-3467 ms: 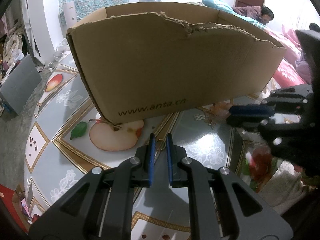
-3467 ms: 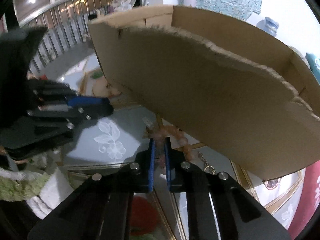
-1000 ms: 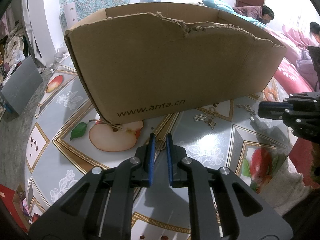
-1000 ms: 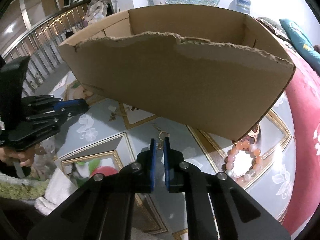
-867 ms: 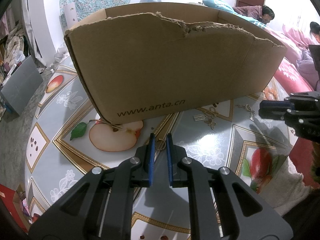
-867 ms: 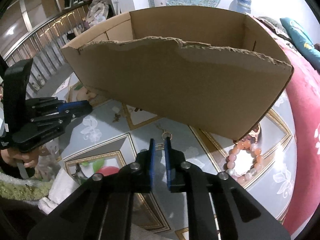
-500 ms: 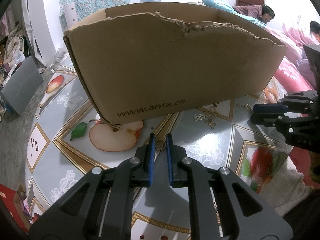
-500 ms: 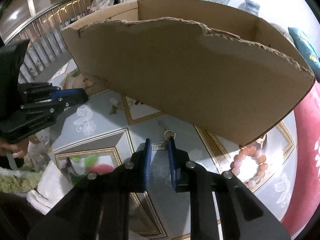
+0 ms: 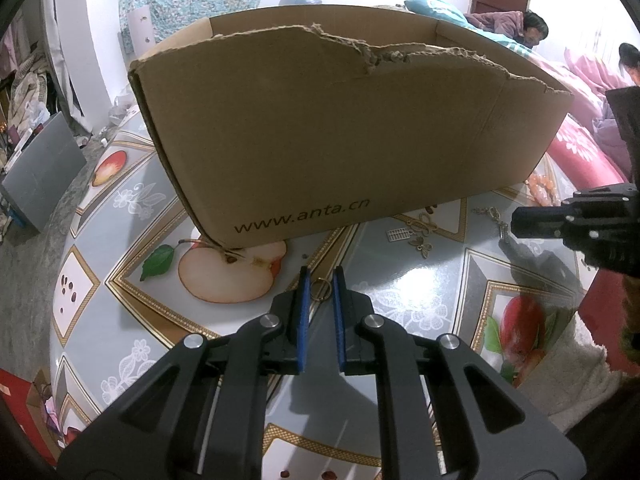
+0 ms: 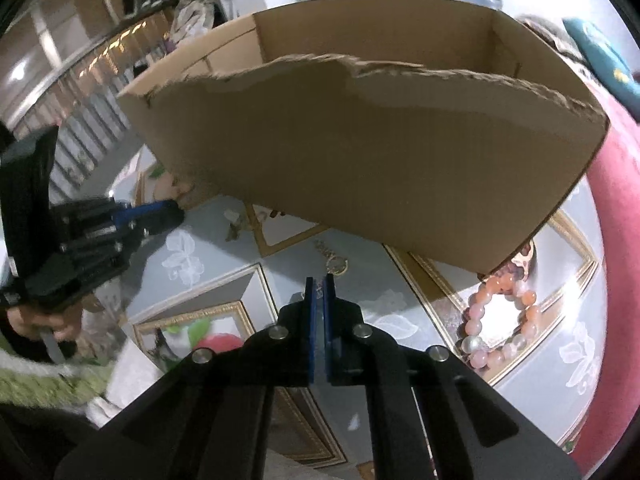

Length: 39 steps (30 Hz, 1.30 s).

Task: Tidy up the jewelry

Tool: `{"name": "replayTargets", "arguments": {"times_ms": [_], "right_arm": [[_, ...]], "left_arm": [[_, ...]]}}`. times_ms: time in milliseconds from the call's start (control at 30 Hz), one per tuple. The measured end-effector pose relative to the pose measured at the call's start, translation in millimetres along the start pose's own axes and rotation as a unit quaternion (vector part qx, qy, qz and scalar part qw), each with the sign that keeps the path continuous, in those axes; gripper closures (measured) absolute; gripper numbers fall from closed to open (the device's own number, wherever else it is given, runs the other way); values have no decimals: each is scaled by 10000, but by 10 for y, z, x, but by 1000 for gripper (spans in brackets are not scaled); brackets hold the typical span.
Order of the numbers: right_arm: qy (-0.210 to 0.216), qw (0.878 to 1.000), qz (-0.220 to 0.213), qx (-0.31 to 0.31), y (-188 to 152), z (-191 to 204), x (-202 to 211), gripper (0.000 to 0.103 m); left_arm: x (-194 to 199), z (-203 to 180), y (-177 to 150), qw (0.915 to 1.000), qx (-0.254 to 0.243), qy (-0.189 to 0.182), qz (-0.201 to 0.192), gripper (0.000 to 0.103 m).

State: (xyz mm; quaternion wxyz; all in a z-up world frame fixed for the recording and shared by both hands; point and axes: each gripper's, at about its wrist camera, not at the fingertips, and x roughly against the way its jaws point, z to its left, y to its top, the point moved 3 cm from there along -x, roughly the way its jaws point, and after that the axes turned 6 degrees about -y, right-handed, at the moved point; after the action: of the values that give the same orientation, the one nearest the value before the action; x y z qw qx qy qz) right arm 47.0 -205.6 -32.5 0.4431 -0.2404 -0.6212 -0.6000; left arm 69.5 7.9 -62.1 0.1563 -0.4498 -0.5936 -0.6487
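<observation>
Fruit-patterned surface (image 9: 420, 288) carries a torn cardboard box (image 9: 340, 136). Just before the box's near wall lies a keychain (image 10: 334, 260), its chain running toward the box. Right claw (image 10: 319, 284), angled down, is clenched on the keychain's near end; left claw (image 9: 319, 286) grips a small ring (image 9: 320, 289).

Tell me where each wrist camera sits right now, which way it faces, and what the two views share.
Left wrist: on the left gripper, angled down at a ring before the cardboard box; right gripper at right.
Right wrist: on the right gripper, angled down at a keychain; bead bracelet right, hand lower left.
Shared: box, patterned table.
</observation>
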Motion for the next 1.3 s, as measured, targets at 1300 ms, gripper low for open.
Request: {"name": "replayTargets", "arguments": {"times_ms": [1300], "right_arm": [[-529, 9978, 161, -370, 53, 128, -175, 82]], "left_arm": [[2, -10, 6, 10000, 21, -17, -20, 93]]}}
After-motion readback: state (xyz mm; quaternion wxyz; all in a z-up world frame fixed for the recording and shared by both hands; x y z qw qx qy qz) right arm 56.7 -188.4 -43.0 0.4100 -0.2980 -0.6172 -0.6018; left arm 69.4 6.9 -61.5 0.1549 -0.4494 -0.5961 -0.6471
